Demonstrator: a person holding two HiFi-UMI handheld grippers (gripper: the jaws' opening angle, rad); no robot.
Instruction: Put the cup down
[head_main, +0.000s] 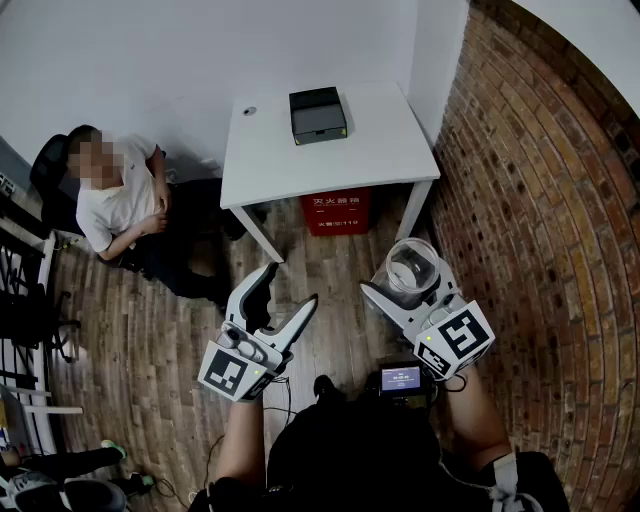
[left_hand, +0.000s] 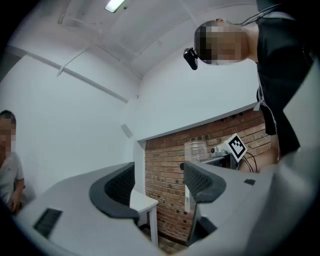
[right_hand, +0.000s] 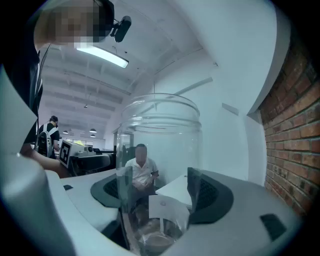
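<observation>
The cup (head_main: 412, 265) is a clear, wide-mouthed plastic jar, held upright in the air above the wooden floor. My right gripper (head_main: 410, 285) is shut on its lower body, one jaw on each side. In the right gripper view the cup (right_hand: 157, 165) fills the gap between the jaws of the right gripper (right_hand: 157, 192), with a white label low on its wall. My left gripper (head_main: 290, 287) hangs open and empty to the left of it. The left gripper view shows the left gripper (left_hand: 157, 185) with nothing between its jaws and the cup (left_hand: 195, 152) beyond.
A white table (head_main: 330, 160) stands ahead against the wall, with a black box (head_main: 318, 114) and a small round thing (head_main: 249, 111) on it. A red box (head_main: 335, 212) sits under it. A person (head_main: 115, 200) sits at the left. A brick wall (head_main: 540, 200) runs along the right.
</observation>
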